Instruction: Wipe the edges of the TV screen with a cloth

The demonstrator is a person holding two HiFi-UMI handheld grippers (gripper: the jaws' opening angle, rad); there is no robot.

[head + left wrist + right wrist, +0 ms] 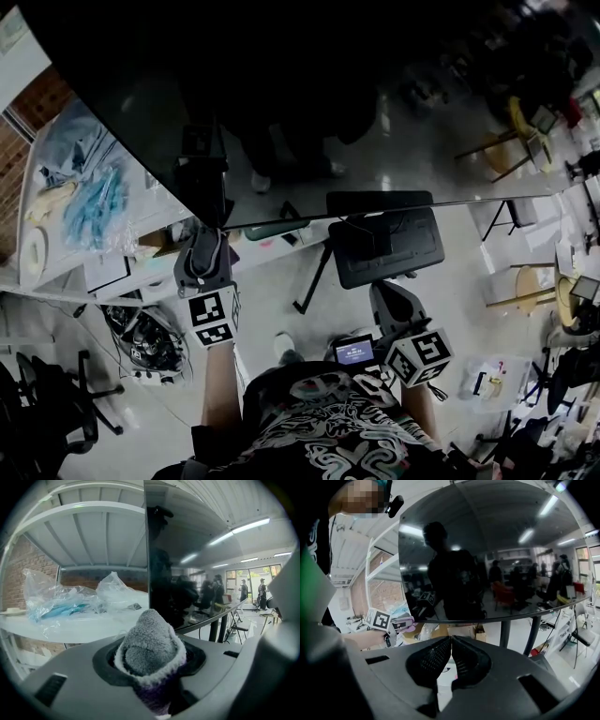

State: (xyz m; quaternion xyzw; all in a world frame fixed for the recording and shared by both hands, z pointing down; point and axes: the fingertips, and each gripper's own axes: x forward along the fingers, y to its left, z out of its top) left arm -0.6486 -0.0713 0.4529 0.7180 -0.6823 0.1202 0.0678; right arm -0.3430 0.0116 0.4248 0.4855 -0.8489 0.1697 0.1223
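Gripping a grey fluffy cloth (pixel 150 644) tightly between its jaws, the left gripper (pixel 208 246) is holding it up at the lower left corner of the TV screen (pixel 309 112), where the left edge meets the bottom edge. Whether the cloth is touching the frame cannot be told. The right gripper (pixel 451 653) is hanging lower on the right, near the person's body. Its jaws are pressing together with nothing between them. Clear plastic bags (pixel 61 602) are lying on a white shelf (pixel 84 627) left of the screen.
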